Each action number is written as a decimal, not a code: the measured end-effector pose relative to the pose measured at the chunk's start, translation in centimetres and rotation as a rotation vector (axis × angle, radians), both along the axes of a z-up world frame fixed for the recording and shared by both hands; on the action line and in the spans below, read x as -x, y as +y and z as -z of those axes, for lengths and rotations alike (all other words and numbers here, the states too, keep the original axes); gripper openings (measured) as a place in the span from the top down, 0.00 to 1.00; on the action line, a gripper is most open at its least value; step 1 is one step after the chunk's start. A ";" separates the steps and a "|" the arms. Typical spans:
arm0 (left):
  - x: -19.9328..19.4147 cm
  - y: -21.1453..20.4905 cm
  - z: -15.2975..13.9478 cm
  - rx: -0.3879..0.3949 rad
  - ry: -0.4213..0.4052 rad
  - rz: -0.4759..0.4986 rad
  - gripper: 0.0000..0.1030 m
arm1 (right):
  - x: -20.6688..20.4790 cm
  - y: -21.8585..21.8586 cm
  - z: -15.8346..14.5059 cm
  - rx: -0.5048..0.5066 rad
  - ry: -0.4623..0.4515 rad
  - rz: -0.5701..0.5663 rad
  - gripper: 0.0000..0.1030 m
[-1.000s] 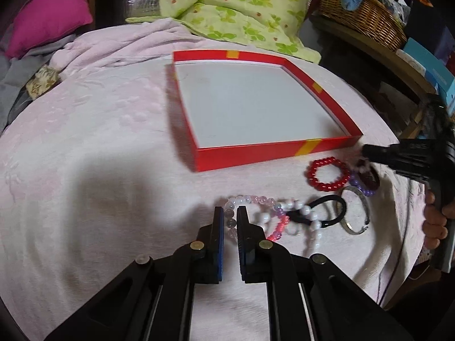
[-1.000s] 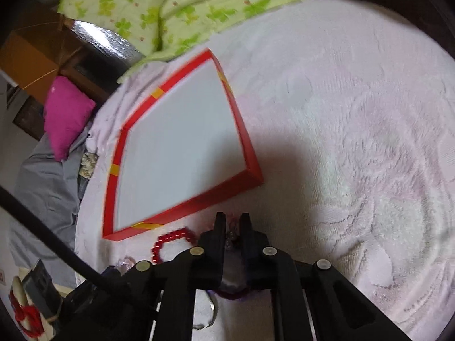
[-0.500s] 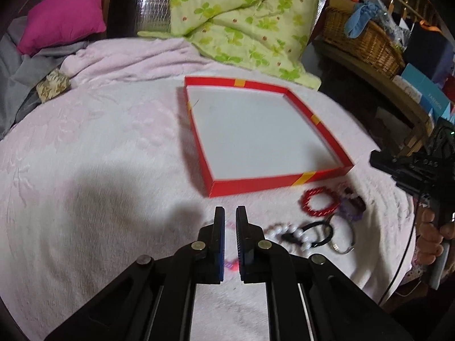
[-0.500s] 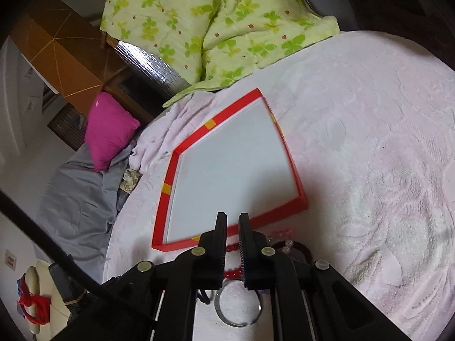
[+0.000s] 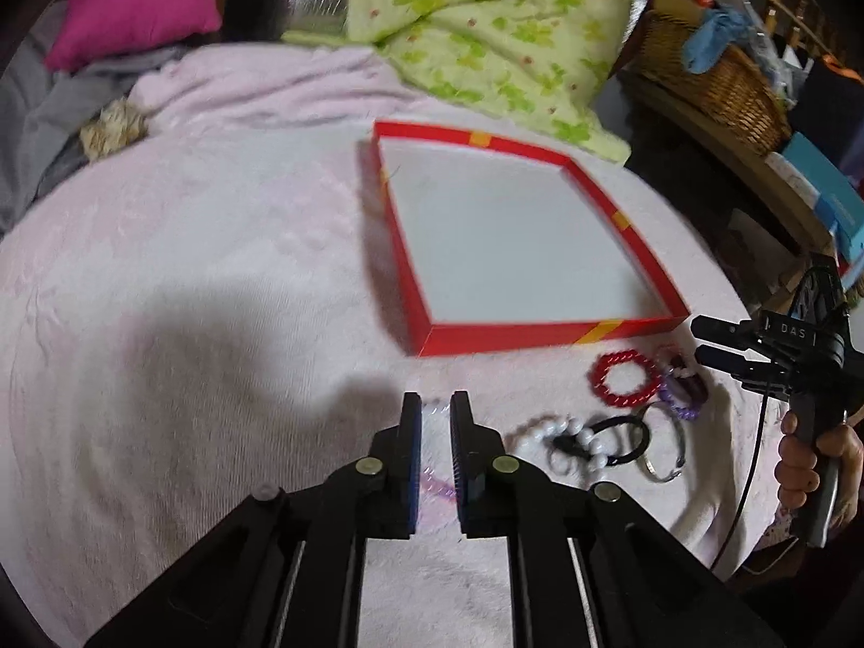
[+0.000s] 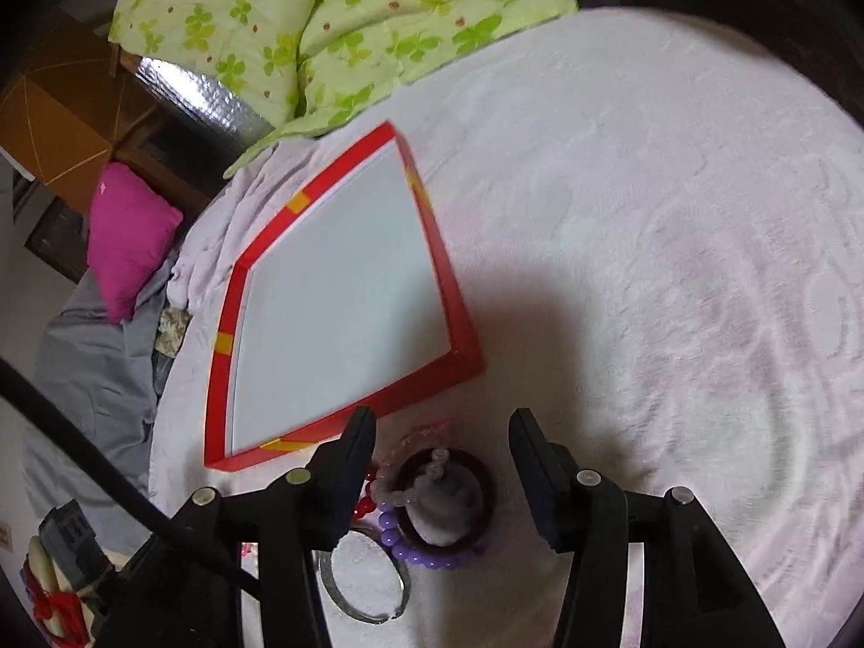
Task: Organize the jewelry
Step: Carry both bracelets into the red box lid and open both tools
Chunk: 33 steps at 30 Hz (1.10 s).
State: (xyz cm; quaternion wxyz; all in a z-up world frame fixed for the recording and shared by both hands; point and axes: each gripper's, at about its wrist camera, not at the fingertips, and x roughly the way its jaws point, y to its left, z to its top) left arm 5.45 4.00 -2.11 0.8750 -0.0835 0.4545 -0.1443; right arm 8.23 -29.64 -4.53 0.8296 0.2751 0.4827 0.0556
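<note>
The right gripper [image 6: 440, 443] has just been spread over the bracelets [image 6: 432, 507] beside the empty red tray [image 6: 345, 421], nothing gripped yet, while the left gripper [image 5: 434, 416] is held nearly pressed together above a pale bead strand, a pick-up apparently being prepared

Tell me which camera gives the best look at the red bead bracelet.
The left wrist view: the red bead bracelet lies whole and unobstructed beside the red tray. In the right wrist view only a few red beads peek out behind the right gripper's left finger.

Each camera sat on a hand-held gripper and looked steeply down, close above the pink blanket [image 5: 216, 281]. Both views shared the red tray [image 5: 540, 332] [image 6: 345, 421] and the bracelets beside it.
</note>
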 end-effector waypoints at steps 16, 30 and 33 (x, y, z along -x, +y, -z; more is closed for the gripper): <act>0.9 -0.9 1.9 -0.049 0.053 0.074 0.56 | 2.1 2.6 -2.4 0.115 -0.106 -0.099 0.91; -0.3 -0.7 1.8 -0.093 0.000 0.040 0.93 | 2.7 2.9 -3.8 0.056 -0.168 -0.077 0.91; -0.1 -0.1 1.0 -0.070 -0.026 0.022 0.93 | 2.9 3.1 -4.3 0.046 -0.191 -0.075 0.91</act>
